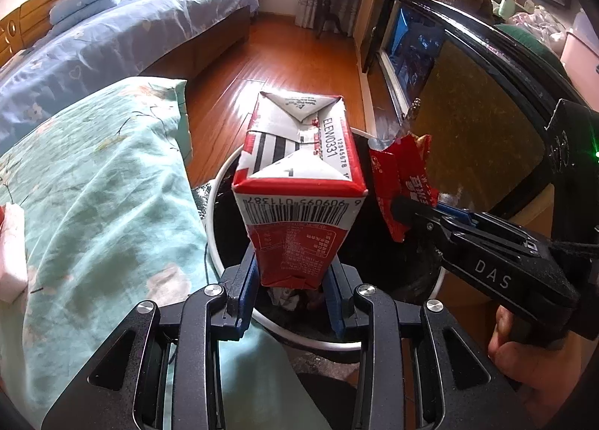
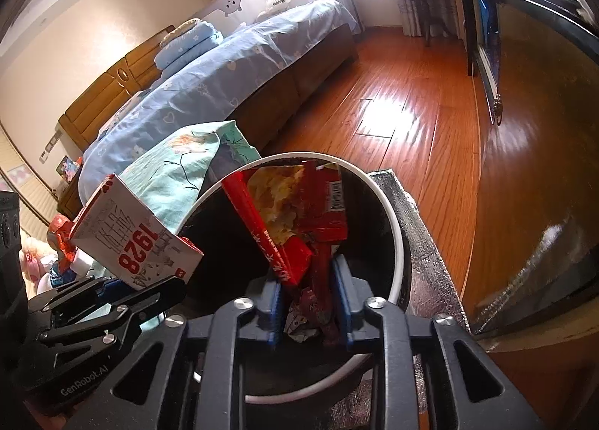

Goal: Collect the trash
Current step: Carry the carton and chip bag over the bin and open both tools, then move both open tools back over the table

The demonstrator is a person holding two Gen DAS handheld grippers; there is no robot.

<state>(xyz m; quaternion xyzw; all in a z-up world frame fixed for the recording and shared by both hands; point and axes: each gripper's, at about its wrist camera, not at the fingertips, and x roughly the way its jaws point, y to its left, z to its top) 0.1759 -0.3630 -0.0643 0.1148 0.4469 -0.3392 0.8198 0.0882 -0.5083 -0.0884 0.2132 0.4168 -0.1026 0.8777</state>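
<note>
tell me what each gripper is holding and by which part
The left gripper clamps the red-and-white drink carton near its lower end. The right gripper pinches the red snack wrapper by its bottom edge, over the bin.

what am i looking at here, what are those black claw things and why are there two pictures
The black claws are hand-held grippers, one in each of a person's hands. Each carries a camera that looks along its fingers, so one picture comes from the left gripper and the other from the right gripper.

The left one is clamped on a red and white carton. The right one is clamped on a red snack wrapper. Both are held over a bin with a white rim and a black liner, which already has crumpled trash at the bottom. Beside the bin lies a green flowered pillow, and behind it a bed on a wooden floor.
</note>
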